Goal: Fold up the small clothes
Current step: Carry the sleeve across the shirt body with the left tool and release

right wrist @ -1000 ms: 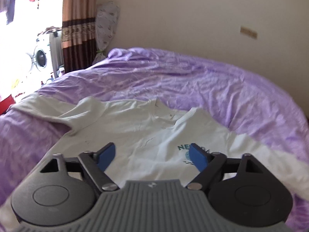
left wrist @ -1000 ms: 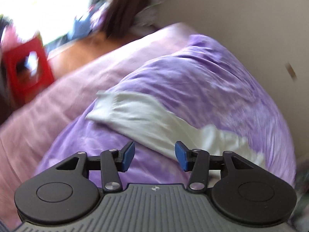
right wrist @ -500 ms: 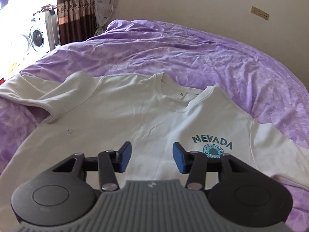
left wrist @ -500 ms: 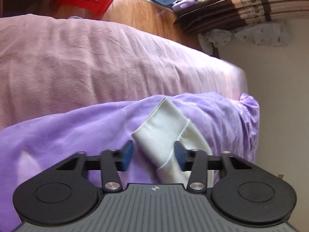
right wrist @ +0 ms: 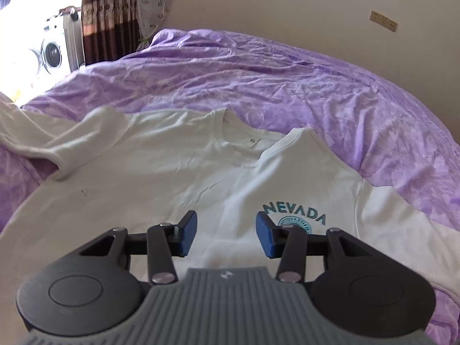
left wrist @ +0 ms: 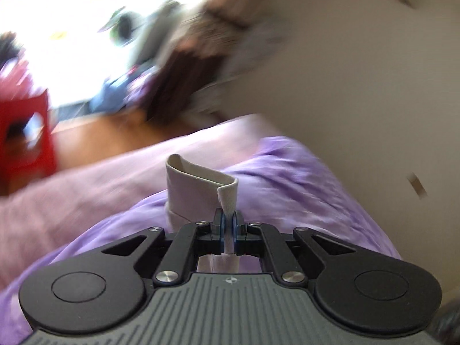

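Observation:
A white sweatshirt [right wrist: 172, 178] with a teal "NEVADA" print [right wrist: 294, 215] lies face up on the purple bedspread [right wrist: 287, 80]. Its left sleeve [right wrist: 34, 135] stretches off to the left. In the left wrist view my left gripper [left wrist: 228, 227] is shut on the cuff end of that sleeve [left wrist: 201, 189] and holds it lifted above the bed. My right gripper [right wrist: 225, 235] is open and empty, low over the chest of the sweatshirt, just left of the print.
A pink blanket [left wrist: 86, 189] covers the bed's left side. Beyond it are a wooden floor, a red stool [left wrist: 26, 135] and a brown curtain [right wrist: 106, 14]. A washing machine [right wrist: 51, 53] stands at the far left. A beige wall [right wrist: 287, 3] runs behind the bed.
My left gripper has closed on the sleeve cuff and lifted it, swinging fast. My right gripper has moved closer over the sweatshirt's chest and stays open.

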The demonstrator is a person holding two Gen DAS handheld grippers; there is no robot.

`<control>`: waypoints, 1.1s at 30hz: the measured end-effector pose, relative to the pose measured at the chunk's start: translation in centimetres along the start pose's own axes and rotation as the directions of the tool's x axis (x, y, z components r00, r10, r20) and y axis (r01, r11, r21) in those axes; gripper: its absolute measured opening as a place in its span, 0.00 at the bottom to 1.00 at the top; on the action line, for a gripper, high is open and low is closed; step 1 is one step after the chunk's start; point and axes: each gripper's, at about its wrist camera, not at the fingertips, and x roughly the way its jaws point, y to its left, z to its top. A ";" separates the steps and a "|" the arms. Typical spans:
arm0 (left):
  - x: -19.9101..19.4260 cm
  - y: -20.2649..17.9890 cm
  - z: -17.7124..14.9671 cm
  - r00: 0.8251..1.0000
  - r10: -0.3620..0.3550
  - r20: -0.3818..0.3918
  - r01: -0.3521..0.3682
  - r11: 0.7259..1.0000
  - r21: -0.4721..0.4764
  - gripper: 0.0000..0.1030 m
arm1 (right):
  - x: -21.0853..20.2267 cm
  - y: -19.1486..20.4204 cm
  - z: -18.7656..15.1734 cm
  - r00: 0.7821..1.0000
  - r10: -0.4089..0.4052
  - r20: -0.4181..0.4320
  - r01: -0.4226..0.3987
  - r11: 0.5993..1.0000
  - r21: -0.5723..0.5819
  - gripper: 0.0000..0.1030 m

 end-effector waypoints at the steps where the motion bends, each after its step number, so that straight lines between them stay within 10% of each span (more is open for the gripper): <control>1: -0.7 -3.0 -0.2 1.000 -0.014 0.017 0.012 0.998 0.065 0.04 | -0.4 -0.3 0.1 1.000 0.006 0.009 -0.007 1.000 0.008 0.43; 9: -1.6 -22.6 -7.3 0.982 -0.189 -0.020 0.179 0.883 0.433 0.04 | -3.5 -2.5 0.9 0.998 0.023 0.057 -0.026 0.999 0.041 0.43; 17: 6.2 -29.5 -21.9 0.917 -0.256 -0.306 0.386 0.761 0.521 0.04 | -4.6 -6.7 -0.7 0.999 -0.014 0.040 0.009 0.990 0.137 0.43; 22: 12.5 -27.6 -32.2 0.837 -0.158 -0.524 0.453 0.737 0.501 0.04 | -2.7 -8.5 -3.1 0.999 -0.016 -0.038 0.023 0.982 0.190 0.43; 25: 13.4 -25.2 -35.6 0.746 -0.156 -0.647 0.508 0.762 0.402 0.05 | -1.3 -9.1 -4.6 0.996 0.011 -0.090 0.010 0.973 0.230 0.43; 28: 13.7 -23.7 -36.6 0.661 -0.184 -0.728 0.559 0.767 0.314 0.17 | -0.2 -9.2 -5.6 0.991 0.043 -0.128 -0.009 0.967 0.256 0.43; 33: 11.2 -21.8 -33.5 0.600 -0.253 -0.759 0.632 0.731 0.256 0.42 | 0.7 -9.3 -5.6 0.983 0.105 -0.149 -0.051 0.945 0.323 0.43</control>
